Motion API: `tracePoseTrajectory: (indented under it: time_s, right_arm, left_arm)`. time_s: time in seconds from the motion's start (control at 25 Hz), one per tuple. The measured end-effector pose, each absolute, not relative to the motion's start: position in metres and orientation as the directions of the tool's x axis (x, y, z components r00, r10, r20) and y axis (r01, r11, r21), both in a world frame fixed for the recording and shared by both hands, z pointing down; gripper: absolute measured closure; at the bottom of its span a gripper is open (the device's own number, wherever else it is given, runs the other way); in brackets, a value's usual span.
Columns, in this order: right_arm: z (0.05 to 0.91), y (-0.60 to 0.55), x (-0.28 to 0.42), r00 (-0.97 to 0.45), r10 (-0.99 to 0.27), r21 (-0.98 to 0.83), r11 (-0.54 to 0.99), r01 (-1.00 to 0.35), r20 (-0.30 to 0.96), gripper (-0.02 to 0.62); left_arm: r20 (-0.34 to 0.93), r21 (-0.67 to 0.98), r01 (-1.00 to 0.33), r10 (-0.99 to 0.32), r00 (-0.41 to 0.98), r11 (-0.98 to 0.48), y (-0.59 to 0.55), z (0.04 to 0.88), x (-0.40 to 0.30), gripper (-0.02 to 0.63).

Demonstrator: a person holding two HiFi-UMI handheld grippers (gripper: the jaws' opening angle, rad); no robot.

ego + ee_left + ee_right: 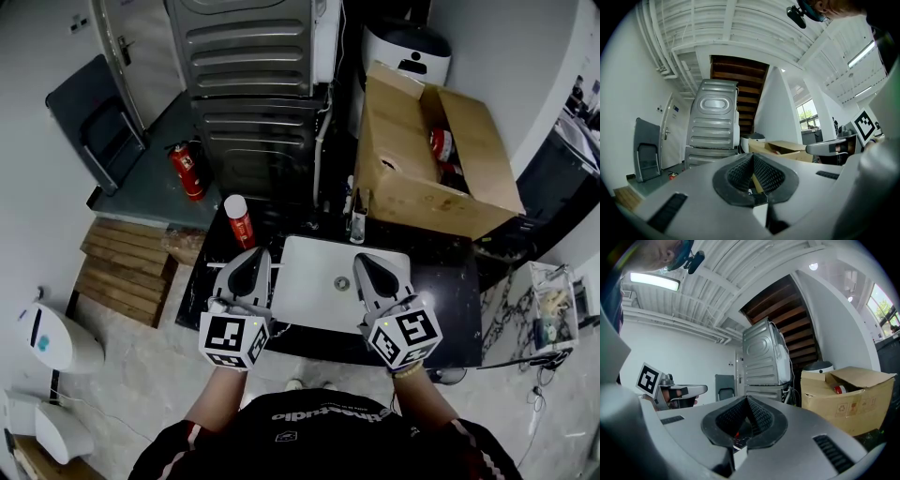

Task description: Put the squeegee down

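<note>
My left gripper [251,255] and right gripper [367,261] hover side by side over a white sink [314,309] set in a black counter [450,291]. Both point away from me, roughly level. In the left gripper view the ribbed pads [740,171] of the left gripper [752,157] meet at the tip with nothing between them. The right gripper [746,399] is likewise shut and empty. A thin pale bar [221,265] lies on the counter just left of the left gripper; I cannot tell whether it is the squeegee.
A red spray can [241,220] stands at the counter's back left, and a faucet [358,221] behind the sink. An open cardboard box [431,159] sits at the back right. A grey ribbed appliance [253,84], a fire extinguisher [187,171] and wooden pallets [127,267] lie behind and left.
</note>
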State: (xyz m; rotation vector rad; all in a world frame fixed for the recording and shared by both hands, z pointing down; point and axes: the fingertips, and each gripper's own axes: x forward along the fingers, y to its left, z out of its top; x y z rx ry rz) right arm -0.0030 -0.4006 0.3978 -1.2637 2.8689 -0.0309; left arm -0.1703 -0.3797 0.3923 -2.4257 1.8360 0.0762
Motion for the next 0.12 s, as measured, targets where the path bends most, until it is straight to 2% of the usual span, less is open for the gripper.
tracePoseTrajectory:
  time_s: [0.12]
  right_arm:
    - [0.3974,-0.4006,-0.0009,-0.672,-0.741,-0.025,0.672,-0.740,0.001,0.558]
  left_arm:
    - [-0.103,-0.046,-0.962,-0.957,0.271,-0.268,-0.3812,0.3885,-0.1702,0.594]
